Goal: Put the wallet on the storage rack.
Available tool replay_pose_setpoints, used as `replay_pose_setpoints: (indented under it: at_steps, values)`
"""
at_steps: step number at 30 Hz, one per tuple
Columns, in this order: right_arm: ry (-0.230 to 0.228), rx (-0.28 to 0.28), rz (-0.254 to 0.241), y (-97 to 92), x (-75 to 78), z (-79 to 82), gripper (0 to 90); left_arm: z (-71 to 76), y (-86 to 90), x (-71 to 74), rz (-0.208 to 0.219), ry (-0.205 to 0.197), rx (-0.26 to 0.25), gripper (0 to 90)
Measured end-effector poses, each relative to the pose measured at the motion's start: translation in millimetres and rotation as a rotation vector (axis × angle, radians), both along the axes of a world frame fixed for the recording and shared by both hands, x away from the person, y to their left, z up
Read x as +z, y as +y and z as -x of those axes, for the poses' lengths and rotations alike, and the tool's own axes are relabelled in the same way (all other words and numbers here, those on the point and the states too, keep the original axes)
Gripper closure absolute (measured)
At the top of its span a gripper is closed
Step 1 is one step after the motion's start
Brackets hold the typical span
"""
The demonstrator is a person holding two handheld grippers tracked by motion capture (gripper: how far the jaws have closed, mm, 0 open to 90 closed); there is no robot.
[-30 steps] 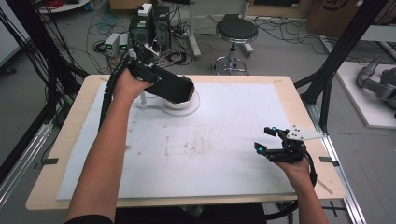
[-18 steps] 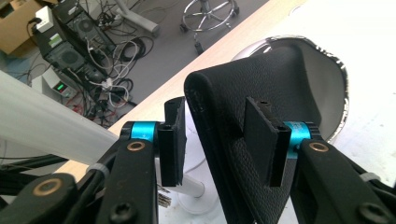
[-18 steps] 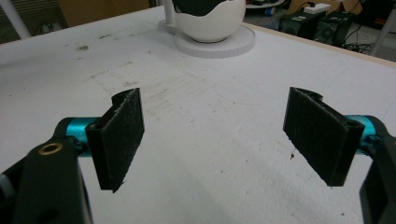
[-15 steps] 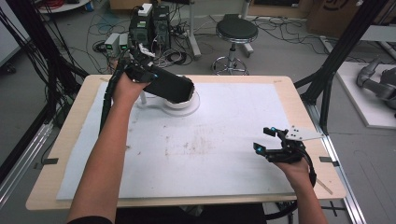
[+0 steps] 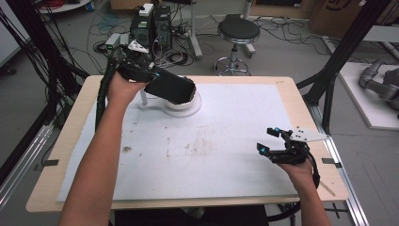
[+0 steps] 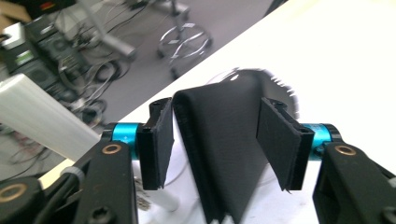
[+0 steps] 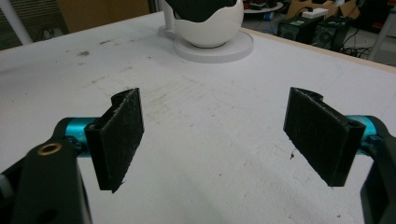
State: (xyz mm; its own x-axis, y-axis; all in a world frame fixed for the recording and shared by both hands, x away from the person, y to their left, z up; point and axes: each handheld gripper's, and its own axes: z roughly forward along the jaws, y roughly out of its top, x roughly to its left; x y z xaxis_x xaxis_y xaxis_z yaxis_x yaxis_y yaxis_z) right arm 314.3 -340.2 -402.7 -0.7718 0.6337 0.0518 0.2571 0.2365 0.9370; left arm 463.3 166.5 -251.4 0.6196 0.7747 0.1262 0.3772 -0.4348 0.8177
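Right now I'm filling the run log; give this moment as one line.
left gripper: shut on black pouch | pouch: above white egg-shaped holder | right gripper: open, idle over table

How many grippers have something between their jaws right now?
1. The left gripper, at the table's far left, has a black pouch between its jaws over the white bowl; the right gripper, near right, is open.

A grey floor [image 5: 291, 52] strewn with cables [image 5: 108, 26] surrounds the wooden worktop [image 5: 70, 141]. A black round stool [image 5: 238, 30] and computer towers [image 5: 150, 21] stand behind it; black frame posts [image 5: 350, 44] flank it.
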Motion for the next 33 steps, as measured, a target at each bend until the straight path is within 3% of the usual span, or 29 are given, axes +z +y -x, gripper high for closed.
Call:
replay_pose_setpoints:
  at_steps: [2, 7, 12, 18, 25, 27, 33]
  values:
    - [-0.001, -0.006, -0.008, -2.0, 1.7, 0.9, 20.6, 12.4, 4.8, 2.3, 0.065, 0.003, -0.044, 45.0]
    - [-0.009, -0.019, -0.010, -5.2, 3.4, 2.2, 20.4, 33.7, 14.9, -5.5, 0.149, 0.029, -0.119, 38.7]
    - [-0.011, -0.023, -0.009, -6.6, 3.2, 3.4, 20.3, 52.0, 21.2, -30.6, 0.194, 0.062, -0.171, 30.8]
    - [-0.013, -0.036, -0.018, -9.1, 2.7, 4.0, 20.3, 69.3, 35.0, -58.2, 0.252, 0.085, -0.203, 28.4]
    - [-0.014, -0.050, -0.005, -7.2, -0.5, -0.4, 19.3, 84.3, 44.1, -89.8, 0.265, 0.105, -0.226, 22.0]
    - [-0.003, -0.053, -0.005, -6.8, -1.6, -1.1, 19.0, 89.6, 46.6, -97.3, 0.284, 0.100, -0.220, 20.0]
    - [0.006, -0.059, 0.014, -5.1, -5.3, -5.2, 18.9, 105.3, 48.2, -114.5, 0.275, 0.064, -0.222, 14.8]
